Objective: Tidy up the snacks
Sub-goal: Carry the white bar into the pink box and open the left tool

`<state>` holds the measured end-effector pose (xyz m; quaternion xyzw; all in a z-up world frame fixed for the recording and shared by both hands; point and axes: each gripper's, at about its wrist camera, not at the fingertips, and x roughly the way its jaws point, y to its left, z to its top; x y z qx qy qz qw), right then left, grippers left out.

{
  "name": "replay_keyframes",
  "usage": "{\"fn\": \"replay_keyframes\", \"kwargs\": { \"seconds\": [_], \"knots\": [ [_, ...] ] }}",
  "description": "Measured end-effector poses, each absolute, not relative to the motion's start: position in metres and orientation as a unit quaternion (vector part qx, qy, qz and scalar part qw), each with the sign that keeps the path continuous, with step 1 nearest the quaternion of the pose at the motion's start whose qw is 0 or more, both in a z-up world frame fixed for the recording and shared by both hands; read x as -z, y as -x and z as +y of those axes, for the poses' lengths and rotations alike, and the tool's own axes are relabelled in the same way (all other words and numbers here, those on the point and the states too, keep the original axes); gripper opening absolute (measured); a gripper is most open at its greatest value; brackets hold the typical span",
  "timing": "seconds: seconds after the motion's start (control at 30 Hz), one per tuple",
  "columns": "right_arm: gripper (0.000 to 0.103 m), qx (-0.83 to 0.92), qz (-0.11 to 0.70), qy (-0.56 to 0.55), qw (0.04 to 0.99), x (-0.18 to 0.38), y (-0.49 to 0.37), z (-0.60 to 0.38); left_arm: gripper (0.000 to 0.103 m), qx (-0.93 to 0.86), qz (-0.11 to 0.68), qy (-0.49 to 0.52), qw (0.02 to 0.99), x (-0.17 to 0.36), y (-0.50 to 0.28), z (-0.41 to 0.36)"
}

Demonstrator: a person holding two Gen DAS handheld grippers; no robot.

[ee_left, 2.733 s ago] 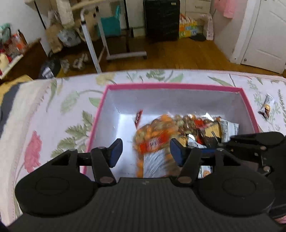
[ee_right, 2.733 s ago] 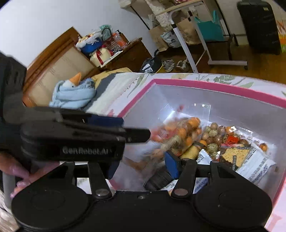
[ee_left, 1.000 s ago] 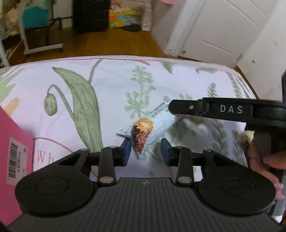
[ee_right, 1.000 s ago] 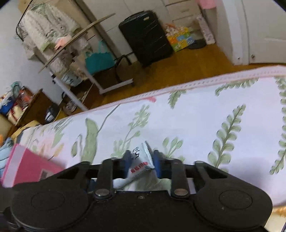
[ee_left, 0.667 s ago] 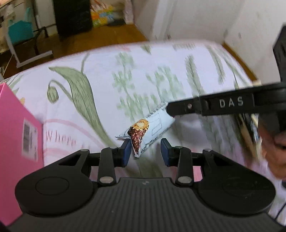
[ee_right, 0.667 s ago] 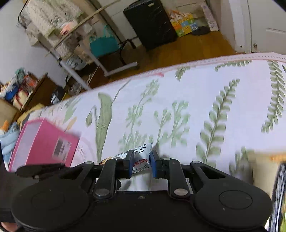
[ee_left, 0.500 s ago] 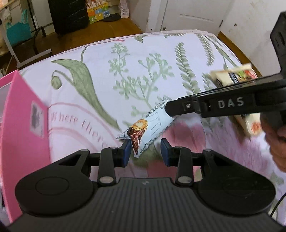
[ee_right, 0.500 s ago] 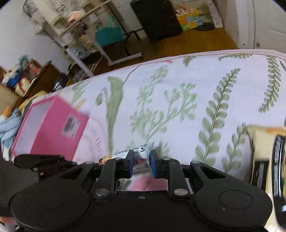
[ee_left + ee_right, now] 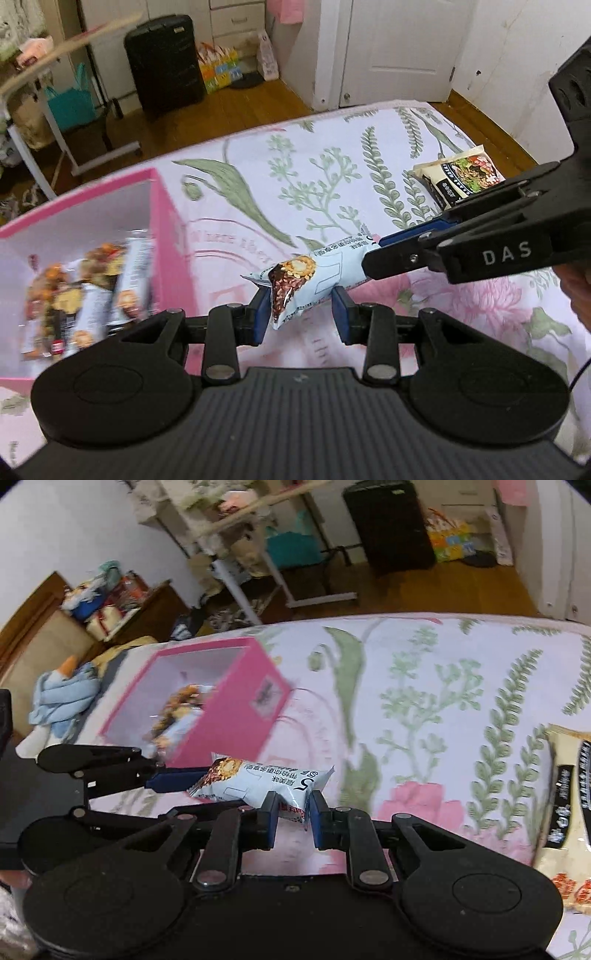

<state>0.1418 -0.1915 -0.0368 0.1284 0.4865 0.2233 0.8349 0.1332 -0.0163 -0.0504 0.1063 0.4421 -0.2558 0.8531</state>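
A pale blue snack bar hangs in the air above the floral bed cover. My right gripper is shut on its end, seen in the right wrist view. My left gripper is around the bar's other end, with a gap on the right side; its jaws stand partly open. In the left wrist view the right gripper comes in from the right. The pink box with several snack packs inside sits to the left, and shows in the right wrist view too.
A cream and black snack bag lies on the bed cover at the right, also in the right wrist view. Beyond the bed edge are a wooden floor, a black suitcase and a white door. A blue cloth toy lies left of the box.
Both grippers have carried the snack bar up off the bed cover and leftwards toward the pink box, which has come into view. The right gripper keeps its hold.
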Motion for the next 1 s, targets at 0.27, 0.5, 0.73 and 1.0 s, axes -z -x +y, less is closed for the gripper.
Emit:
{"fn": "replay_keyframes", "kwargs": {
  "seconds": [0.27, 0.5, 0.73, 1.0],
  "knots": [
    [0.02, -0.291, 0.467, -0.13, 0.825, 0.013, -0.15, -0.134, 0.035, 0.223, 0.428, -0.089, 0.871, 0.012, -0.122, 0.059],
    [0.02, -0.327, 0.469, -0.143, 0.808, 0.015, -0.178, -0.079, 0.035, 0.178, 0.424, -0.091, 0.883, -0.002, -0.134, 0.114],
    [0.02, -0.314, 0.494, -0.159, 0.795, 0.041, -0.213, -0.04, 0.04, 0.132, 0.435, -0.066, 0.888, 0.02, -0.168, 0.146],
    [0.023, -0.306, 0.525, -0.192, 0.771, 0.068, -0.234, -0.03, 0.052, 0.089, 0.463, -0.004, 0.882, 0.052, -0.198, 0.17]
  ]
}}
